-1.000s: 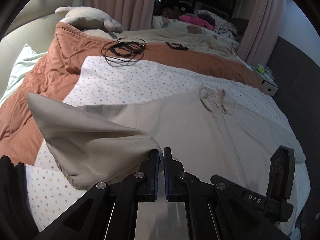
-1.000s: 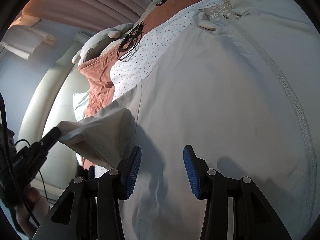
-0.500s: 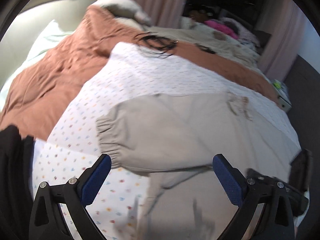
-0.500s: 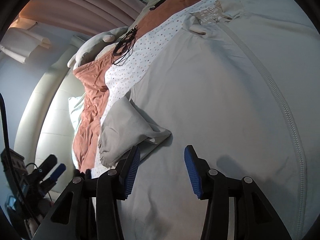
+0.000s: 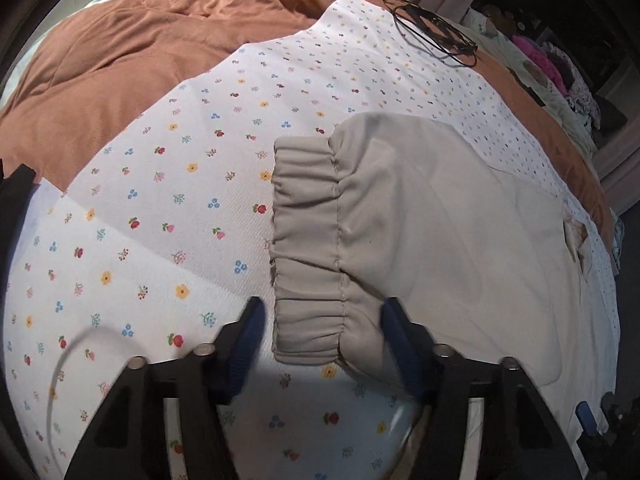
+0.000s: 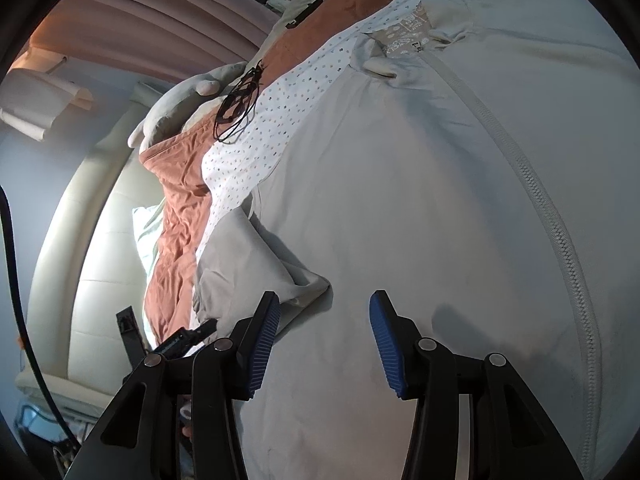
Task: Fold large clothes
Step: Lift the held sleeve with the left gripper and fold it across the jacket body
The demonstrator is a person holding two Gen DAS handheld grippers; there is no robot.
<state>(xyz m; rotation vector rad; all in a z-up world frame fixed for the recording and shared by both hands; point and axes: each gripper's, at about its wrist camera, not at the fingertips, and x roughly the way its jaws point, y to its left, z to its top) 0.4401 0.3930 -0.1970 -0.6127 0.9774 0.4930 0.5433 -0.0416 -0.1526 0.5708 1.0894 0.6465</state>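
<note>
Left wrist view: your left gripper [image 5: 320, 334] is gaping wide, empty, straddling the jacket's [image 6: 400, 200] elastic cuff [image 5: 306, 252] on the floral sheet [image 5: 160, 208]. Right gripper [image 6: 322, 332] is hovering open, empty, over the jacket body. You're mid sleeve-fold; next, pinch that cuff.

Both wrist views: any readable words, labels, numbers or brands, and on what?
Jacket collar lining: printed pattern with marks like letters, too blurred to read.
Left gripper and right gripper: no readable marking.
Flowered sheet: flowers only, no text.
Nothing else legible.
</note>
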